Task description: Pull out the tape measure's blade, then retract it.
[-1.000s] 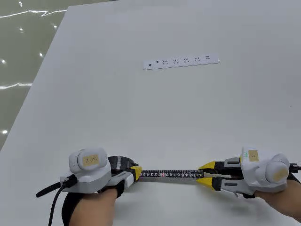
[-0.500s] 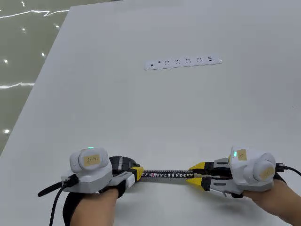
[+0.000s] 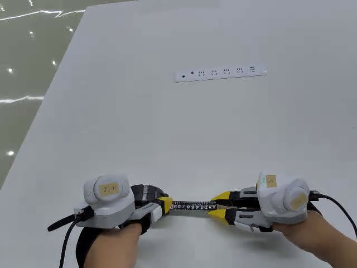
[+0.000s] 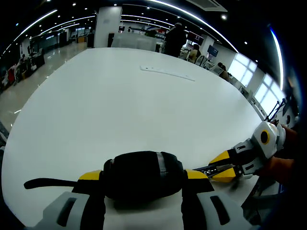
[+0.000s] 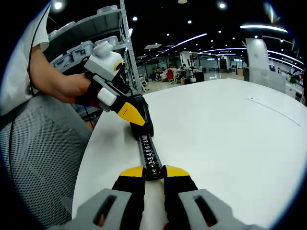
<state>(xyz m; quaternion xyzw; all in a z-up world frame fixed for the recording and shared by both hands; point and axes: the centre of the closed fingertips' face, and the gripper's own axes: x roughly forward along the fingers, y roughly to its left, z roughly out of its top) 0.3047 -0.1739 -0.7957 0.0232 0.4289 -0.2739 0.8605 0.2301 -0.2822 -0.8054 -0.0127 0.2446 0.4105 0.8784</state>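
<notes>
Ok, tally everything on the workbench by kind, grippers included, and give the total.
Tape measure: 1
Power strip: 1
Grippers: 2, left gripper and right gripper
Total: 4

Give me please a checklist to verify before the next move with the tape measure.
1. Left gripper shut on the tape measure case: ok.
2. Right gripper fingers shut on the blade: ok.
3. Blade straight between the two grippers, no kink: ok.
4. Blade fully back in the case: not ok, a short length is out.
5. Table near the blade free, power strip far off: ok.
6. Blade lock state: cannot tell.
</notes>
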